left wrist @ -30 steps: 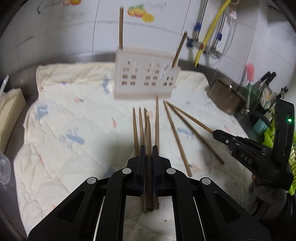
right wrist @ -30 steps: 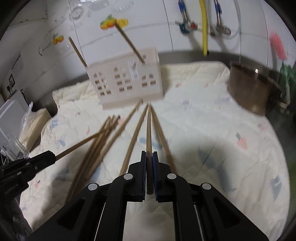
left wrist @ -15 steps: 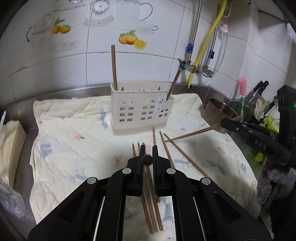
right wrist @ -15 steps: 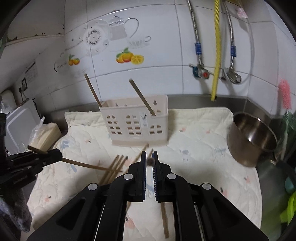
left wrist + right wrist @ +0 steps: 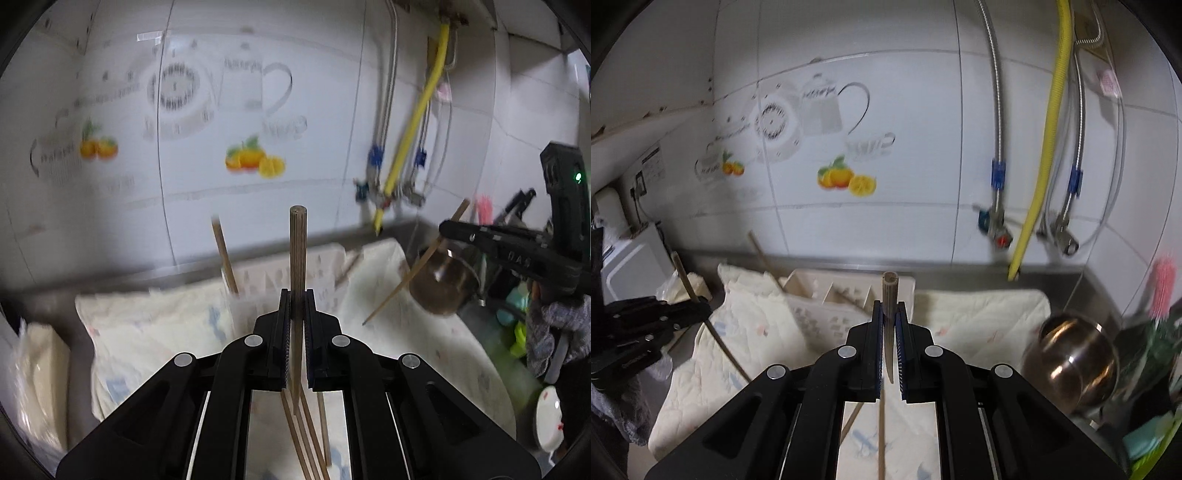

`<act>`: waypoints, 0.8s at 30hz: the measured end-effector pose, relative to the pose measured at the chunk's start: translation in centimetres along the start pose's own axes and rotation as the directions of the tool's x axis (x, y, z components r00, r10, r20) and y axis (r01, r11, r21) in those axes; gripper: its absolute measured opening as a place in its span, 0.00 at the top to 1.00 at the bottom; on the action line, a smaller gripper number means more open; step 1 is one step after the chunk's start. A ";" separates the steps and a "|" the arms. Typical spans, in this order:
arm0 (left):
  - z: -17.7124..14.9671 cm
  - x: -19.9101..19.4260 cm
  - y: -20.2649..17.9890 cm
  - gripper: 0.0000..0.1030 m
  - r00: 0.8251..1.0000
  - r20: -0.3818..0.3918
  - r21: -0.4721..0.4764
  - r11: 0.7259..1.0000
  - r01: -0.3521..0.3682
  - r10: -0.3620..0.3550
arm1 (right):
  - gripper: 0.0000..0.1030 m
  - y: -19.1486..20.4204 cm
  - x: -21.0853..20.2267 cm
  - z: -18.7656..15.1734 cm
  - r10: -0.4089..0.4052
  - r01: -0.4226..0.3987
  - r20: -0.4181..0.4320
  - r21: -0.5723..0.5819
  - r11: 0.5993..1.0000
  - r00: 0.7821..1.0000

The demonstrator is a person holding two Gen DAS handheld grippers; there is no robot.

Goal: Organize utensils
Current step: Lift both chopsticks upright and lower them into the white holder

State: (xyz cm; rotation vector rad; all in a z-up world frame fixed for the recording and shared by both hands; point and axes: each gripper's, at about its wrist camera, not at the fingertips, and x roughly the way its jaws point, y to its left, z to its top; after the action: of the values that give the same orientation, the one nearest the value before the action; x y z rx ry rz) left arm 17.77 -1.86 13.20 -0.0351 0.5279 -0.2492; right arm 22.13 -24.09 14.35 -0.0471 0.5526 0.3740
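White tiled wall with fruit and teapot decals, steel tabletop under a cream quilted cloth (image 5: 979, 314). The perforated cream utensil holder (image 5: 827, 306) stands on the cloth toward the wall, with 2 chopsticks already leaning in it. More loose chopsticks (image 5: 306, 439) lie on the cloth below us.

Risks, as we judge them:
- Each chopstick is pinched at 1 point along a thin round shaft. It can pivot or slide in the grip on a fast swing, and both views are motion-blurred, so we look to be moving quickly.
- The 2 held sticks point different ways. The left one stands near upright in its own view; the right one, seen from the left camera, angles down toward the cloth. Both heading for the same holder means a chance of crossing sticks or grippers.
- The holder is light plastic on soft cloth. A tip catching the rim or a divider could tip or shove it, and could knock the 2 leaning sticks.
- A steel pot (image 5: 1078, 358) sits to the right, near the cloth edge. A wide right-hand swing could clip it.

Fingers:
- Left gripper (image 5: 296, 306): fingers nearly closed, clamping 1 chopstick (image 5: 297, 254) that rises above the tips and continues down between the pads.
- Right gripper (image 5: 889, 314): fingers equally narrow, clamping 1 chopstick (image 5: 889, 291) whose blunt end pokes up past the tips.
- Neither gripper touches the holder or the cloth; both sit well above the loose sticks.
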 end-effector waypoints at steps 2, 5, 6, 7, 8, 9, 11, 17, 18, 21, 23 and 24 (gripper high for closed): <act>1.8 -0.3 0.0 0.95 0.999 0.034 0.001 1.000 -0.004 0.004 | 0.94 -0.2 0.3 1.5 -0.007 0.007 0.021 -0.002 1.000 1.000; 4.9 -0.3 0.0 0.95 0.996 0.090 0.008 1.000 -0.019 0.019 | 0.94 -0.4 0.8 3.5 -0.013 0.013 0.047 -0.002 1.000 0.999; 5.8 -0.2 0.1 0.95 0.994 0.109 0.008 1.000 -0.024 0.023 | 0.94 -0.4 1.0 3.9 -0.012 0.012 0.050 -0.001 1.000 0.999; 6.7 0.0 0.3 0.95 0.991 0.128 0.005 1.000 -0.030 0.029 | 0.94 -0.4 1.4 4.5 -0.013 0.013 0.053 0.001 1.000 0.998; 7.3 0.1 0.3 0.95 0.990 0.140 0.003 0.999 -0.034 0.033 | 0.94 -0.5 1.7 4.8 -0.014 0.014 0.057 0.002 1.000 0.998; 8.0 0.3 0.4 0.95 0.986 0.159 0.002 0.999 -0.043 0.042 | 0.94 -0.5 1.9 5.0 -0.013 0.013 0.058 0.000 1.000 0.998; 8.9 0.8 0.6 0.95 0.979 0.190 0.007 0.997 -0.074 0.071 | 0.94 -0.4 2.8 5.6 -0.017 0.017 0.058 -0.007 1.000 0.998; 9.6 3.6 1.9 0.95 0.965 0.227 -0.007 0.991 -0.134 0.132 | 0.94 -0.4 5.0 6.2 -0.012 0.012 0.040 -0.009 1.000 0.999; 9.3 4.5 2.3 0.95 0.969 0.212 -0.020 0.992 -0.122 0.124 | 0.94 -0.4 5.3 6.1 -0.011 0.011 0.034 -0.010 1.000 0.999; 8.4 5.9 3.2 0.95 0.975 0.187 -0.046 0.992 -0.118 0.124 | 0.94 0.0 6.4 5.8 -0.013 0.013 0.016 -0.025 1.000 1.000; 7.7 6.7 3.7 0.95 0.979 0.166 -0.057 0.992 -0.114 0.122 | 0.94 0.1 6.9 5.5 -0.014 0.014 0.006 -0.032 0.999 1.000; 7.3 7.2 4.1 0.95 0.981 0.150 -0.063 0.991 -0.115 0.123 | 0.94 0.1 7.2 5.4 -0.014 0.014 0.000 -0.034 0.999 1.000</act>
State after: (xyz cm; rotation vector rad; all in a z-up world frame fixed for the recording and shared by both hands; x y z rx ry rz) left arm 28.38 0.13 15.57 -0.0745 0.3813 -0.1139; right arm 30.42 -20.78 15.23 -0.0841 0.5459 0.3700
